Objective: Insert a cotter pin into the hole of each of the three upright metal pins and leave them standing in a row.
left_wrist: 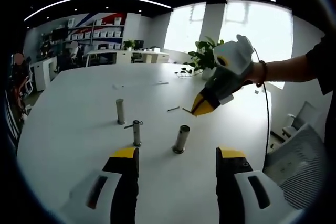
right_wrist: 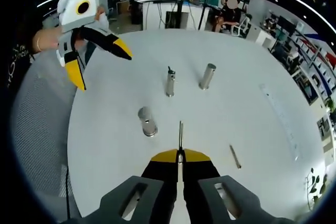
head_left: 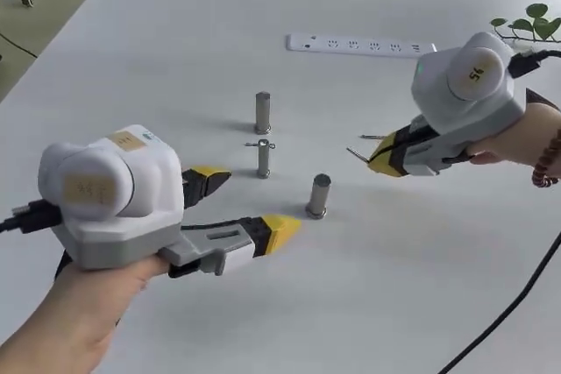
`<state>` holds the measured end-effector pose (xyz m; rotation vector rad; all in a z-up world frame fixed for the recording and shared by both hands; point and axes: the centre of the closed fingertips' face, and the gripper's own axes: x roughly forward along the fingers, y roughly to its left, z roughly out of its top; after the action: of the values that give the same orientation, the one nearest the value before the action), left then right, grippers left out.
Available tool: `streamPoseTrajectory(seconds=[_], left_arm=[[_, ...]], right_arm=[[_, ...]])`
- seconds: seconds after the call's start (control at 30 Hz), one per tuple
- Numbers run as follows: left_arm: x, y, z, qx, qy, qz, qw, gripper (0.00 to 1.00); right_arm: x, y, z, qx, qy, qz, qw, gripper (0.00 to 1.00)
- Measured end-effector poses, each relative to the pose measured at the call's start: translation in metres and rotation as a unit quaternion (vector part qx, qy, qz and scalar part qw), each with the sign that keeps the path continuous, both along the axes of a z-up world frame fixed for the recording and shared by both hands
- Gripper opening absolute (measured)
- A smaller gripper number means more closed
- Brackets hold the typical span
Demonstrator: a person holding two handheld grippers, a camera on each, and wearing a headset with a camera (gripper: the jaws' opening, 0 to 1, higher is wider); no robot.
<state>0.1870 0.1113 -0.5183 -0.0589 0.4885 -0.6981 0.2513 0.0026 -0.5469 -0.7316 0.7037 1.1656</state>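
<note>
Three upright metal pins stand on the white table. The far pin (head_left: 262, 112) (left_wrist: 121, 111) (right_wrist: 207, 76) is bare. A cotter pin runs through the top of the middle pin (head_left: 263, 158) (left_wrist: 137, 132) (right_wrist: 170, 81). The near pin (head_left: 319, 195) (left_wrist: 181, 139) (right_wrist: 147, 121) is bare. My right gripper (head_left: 383, 161) (right_wrist: 180, 156) (left_wrist: 201, 108) is shut on a cotter pin (right_wrist: 180, 135) (head_left: 355, 155) that points forward, to the right of the pins. My left gripper (head_left: 254, 203) (left_wrist: 178, 156) (right_wrist: 104, 70) is open, just left of the near pin.
A loose cotter pin (head_left: 372, 137) (right_wrist: 234, 157) lies on the table beside my right gripper. A white power strip (head_left: 361, 45) lies at the back, a plant (head_left: 526, 24) at the far right, and a black cable (head_left: 508, 313) crosses the right front.
</note>
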Motion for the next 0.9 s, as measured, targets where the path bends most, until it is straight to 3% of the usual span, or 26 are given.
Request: streamPoseTrajectory(seconds=[0.13,0.27,0.63,0.9], left_arm=[[-0.001,-0.005,0.001,-0.022,0.012,0.002,0.9997,0.54],[0.000,-0.010,0.004,-0.031,0.012,-0.003,0.9994,0.47],[0.000,-0.020,0.007,-0.079,0.054,0.005,0.9954,0.34],[-0.007,-0.032,0.008,-0.115,0.087,0.001,0.9895,0.20]], right_arm=[[-0.011,0.009,0.009,0.009,-0.008,0.019,0.9998,0.00],[-0.025,0.019,0.014,0.017,-0.008,0.038,0.9991,0.00],[-0.050,0.037,0.013,0.016,-0.027,0.098,0.9947,0.00],[-0.062,0.047,0.019,0.020,-0.044,0.131,0.9901,0.00]])
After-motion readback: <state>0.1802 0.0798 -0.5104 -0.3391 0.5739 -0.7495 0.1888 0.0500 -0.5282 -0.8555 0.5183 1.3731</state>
